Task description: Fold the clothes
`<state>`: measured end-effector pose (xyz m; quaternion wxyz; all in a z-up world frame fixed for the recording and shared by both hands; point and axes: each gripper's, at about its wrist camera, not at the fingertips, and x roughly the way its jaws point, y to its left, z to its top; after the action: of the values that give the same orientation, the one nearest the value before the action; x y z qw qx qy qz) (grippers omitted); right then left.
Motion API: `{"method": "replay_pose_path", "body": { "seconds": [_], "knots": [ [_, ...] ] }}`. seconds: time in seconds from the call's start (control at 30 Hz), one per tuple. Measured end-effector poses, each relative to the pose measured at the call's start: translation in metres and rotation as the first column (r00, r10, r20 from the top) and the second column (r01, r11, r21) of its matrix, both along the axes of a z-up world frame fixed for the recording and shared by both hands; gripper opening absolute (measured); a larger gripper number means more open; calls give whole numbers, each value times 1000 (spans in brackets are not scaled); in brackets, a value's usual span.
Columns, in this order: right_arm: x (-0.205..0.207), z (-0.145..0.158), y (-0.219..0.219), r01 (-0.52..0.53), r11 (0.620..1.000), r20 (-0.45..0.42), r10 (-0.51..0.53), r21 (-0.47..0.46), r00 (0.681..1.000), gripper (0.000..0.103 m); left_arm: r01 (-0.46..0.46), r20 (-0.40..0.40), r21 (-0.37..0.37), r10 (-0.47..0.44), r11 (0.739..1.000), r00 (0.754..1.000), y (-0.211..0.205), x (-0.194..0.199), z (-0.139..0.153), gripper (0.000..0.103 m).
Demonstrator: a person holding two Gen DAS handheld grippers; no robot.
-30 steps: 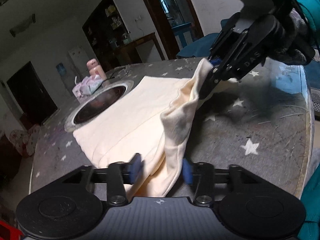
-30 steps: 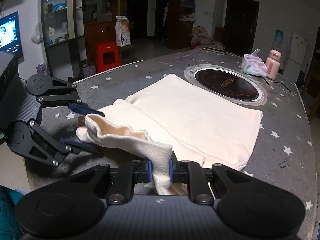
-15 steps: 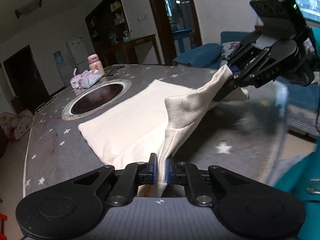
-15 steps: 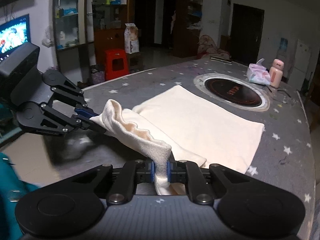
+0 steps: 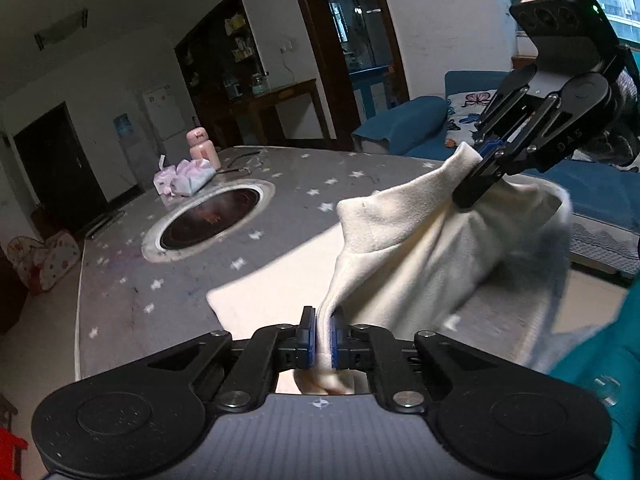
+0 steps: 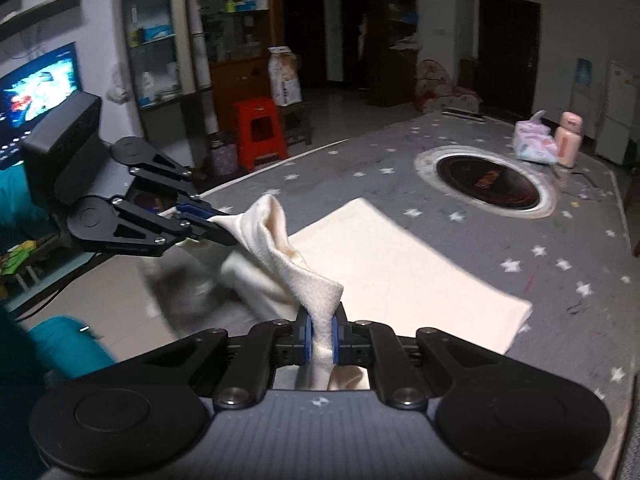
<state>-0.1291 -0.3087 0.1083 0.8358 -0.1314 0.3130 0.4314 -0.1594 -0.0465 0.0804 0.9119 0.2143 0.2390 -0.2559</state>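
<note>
Fuzzy cream fleece garment (image 6: 384, 264) lies on a matt grey star-printed tablecloth (image 6: 560, 280) beside a glossy inset cooktop (image 6: 486, 182).

Black linkage arms on both grippers, silver screws at the joints; blue pads (image 5: 307, 336) line the fingers; teal sleeve (image 6: 24, 344) beside them.

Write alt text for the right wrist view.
The right gripper pinches a fold of a cream garment, while the left gripper clamps another part, lifting the near edge off a star-patterned table. A round inset burner, tissue pack and pink bottle sit beyond.
</note>
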Motion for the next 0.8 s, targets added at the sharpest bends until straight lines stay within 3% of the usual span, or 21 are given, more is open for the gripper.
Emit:
{"method": "replay_pose_path", "body": {
  "seconds": [0.23,0.47,0.6,0.67,0.73,0.8],
  "knots": [
    [71,-1,8,59,998,-5,-59,-33,998,8,-9,-6,64,10,998,1000,-10,76,-4,7],
    [152,-42,20,172,984,-85,-176,-51,981,8,-83,-78,86,90,993,993,-17,151,-38,7],
    [178,-71,21,227,972,-110,-233,-67,966,11,-123,-104,94,133,988,986,-19,174,-53,11],
    [183,-78,19,266,962,-107,-271,-64,957,19,-142,-109,92,151,986,983,-18,179,-57,13],
    [186,-81,13,299,953,-105,-303,-52,947,19,-159,-113,85,168,984,979,-16,183,-59,23],
    [187,-78,7,327,944,-97,-329,-38,939,23,-181,-105,84,190,980,976,-15,186,-59,24]
  ]
}}
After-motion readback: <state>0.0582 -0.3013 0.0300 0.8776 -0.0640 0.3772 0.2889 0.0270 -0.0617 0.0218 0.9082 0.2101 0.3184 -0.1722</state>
